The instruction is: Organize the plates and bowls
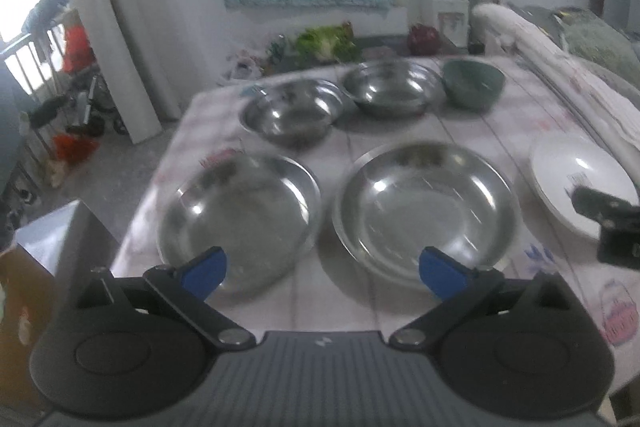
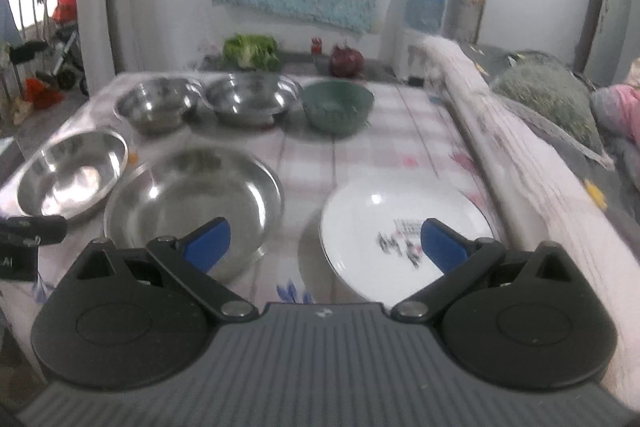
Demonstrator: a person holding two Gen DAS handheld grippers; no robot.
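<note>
Both the left gripper [image 1: 323,271] and right gripper [image 2: 325,243] have jaws apart, empty. The white plate [image 2: 384,219] near the tabletop's right edge looks breakable and slick; grip its rim.

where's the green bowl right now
The dark green round bowl sits in the far row of the cloth-covered table, at that row's right end beside a shiny steel bowl; the left wrist view also shows it.

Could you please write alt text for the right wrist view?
The open right gripper hovers above a checked tablecloth, between a large steel plate and a white ceramic plate. Behind stand two steel bowls and a green bowl.
</note>
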